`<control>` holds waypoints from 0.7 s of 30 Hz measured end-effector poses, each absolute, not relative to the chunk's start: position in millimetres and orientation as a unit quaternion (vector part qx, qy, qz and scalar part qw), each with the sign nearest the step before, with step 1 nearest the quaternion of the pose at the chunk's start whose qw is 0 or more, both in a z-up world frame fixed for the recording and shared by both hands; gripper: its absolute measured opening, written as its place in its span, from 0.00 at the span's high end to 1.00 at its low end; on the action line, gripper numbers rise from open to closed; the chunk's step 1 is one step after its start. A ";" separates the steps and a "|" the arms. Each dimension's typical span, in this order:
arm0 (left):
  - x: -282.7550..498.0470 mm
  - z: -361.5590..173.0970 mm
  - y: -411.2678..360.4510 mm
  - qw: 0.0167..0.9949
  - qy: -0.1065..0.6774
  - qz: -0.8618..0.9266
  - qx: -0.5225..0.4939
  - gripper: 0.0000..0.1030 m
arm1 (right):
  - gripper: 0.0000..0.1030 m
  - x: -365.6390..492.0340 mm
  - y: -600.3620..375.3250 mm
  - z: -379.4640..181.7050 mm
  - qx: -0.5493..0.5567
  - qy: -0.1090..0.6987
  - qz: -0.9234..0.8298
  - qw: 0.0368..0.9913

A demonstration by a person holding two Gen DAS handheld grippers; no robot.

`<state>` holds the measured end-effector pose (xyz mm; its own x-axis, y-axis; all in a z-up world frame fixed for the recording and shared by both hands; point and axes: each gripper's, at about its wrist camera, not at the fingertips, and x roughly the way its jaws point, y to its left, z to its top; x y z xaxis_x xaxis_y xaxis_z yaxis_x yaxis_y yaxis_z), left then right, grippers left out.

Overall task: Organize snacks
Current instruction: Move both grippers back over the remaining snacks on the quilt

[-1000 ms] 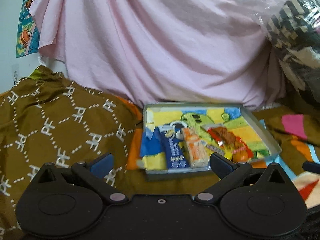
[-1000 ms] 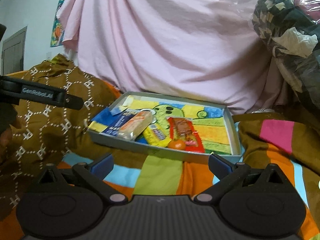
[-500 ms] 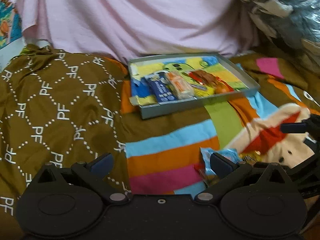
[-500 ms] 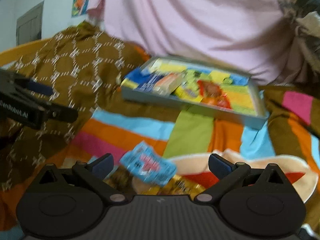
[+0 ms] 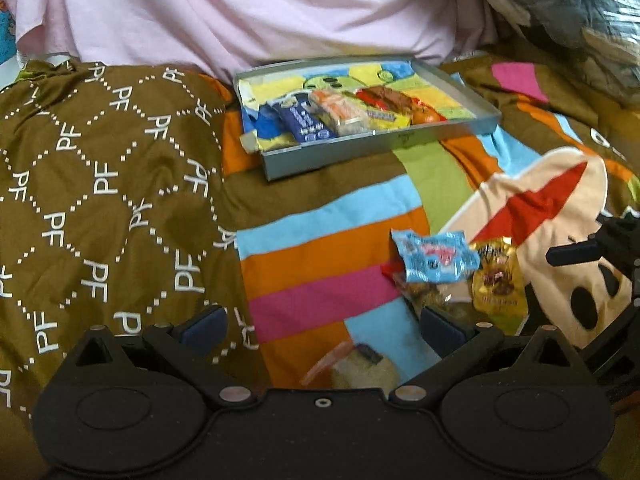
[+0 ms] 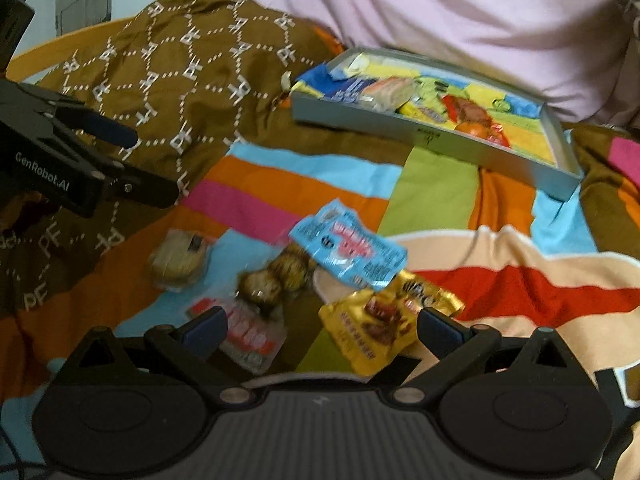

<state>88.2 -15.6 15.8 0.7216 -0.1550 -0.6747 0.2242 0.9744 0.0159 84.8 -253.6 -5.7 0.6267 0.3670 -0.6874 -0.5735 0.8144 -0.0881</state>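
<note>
Both grippers hover empty above the striped blanket (image 6: 280, 184), each with its jaws spread wide. The right gripper (image 6: 322, 330) is over a small heap of loose snacks, so the step in hand seems to be the picking of the next packet for the tray (image 6: 424, 136).

To do it well, I would take the top packet first. The light blue packet (image 6: 348, 254) lies tilted over the others, and one corner of it rests on the yellow packet (image 6: 380, 330). The jaws should close on its free edge, not on two wrappers together. The blanket is soft and folded, so pressing down deep may catch the cloth.

The blue packet is thin, crinkled and shiny, with red print; the letters are too blurred to read. Just beside it are round brown cookies in clear wrap (image 6: 276, 280), a pale round cake (image 6: 180, 260) and a red and white packet (image 6: 248, 332) near the front edge of the blanket.

The tray stands toward the far edge of the blanket, well apart from the heap. Its left half already holds several snacks side by side, and its right half is mostly free. The left gripper (image 5: 322, 330) waits to the left of the heap.
</note>
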 end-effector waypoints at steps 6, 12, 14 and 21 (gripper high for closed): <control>82.4 5.8 -14.4 0.917 0.375 -0.121 0.062 0.01 | 0.00 80.9 -249.9 -12.8 -0.156 0.360 0.278 0.877; 77.5 -5.0 -14.2 0.907 0.390 -0.142 0.077 0.01 | 0.00 82.0 -245.3 -16.0 -0.153 0.374 0.293 0.866; 76.6 -8.2 -15.1 0.902 0.395 -0.153 0.084 0.01 | 0.00 82.5 -244.2 -17.2 -0.151 0.378 0.300 0.863; 72.9 -17.6 -15.1 0.892 0.407 -0.175 0.089 0.01 | 0.00 84.9 -239.2 -21.3 -0.143 0.393 0.320 0.850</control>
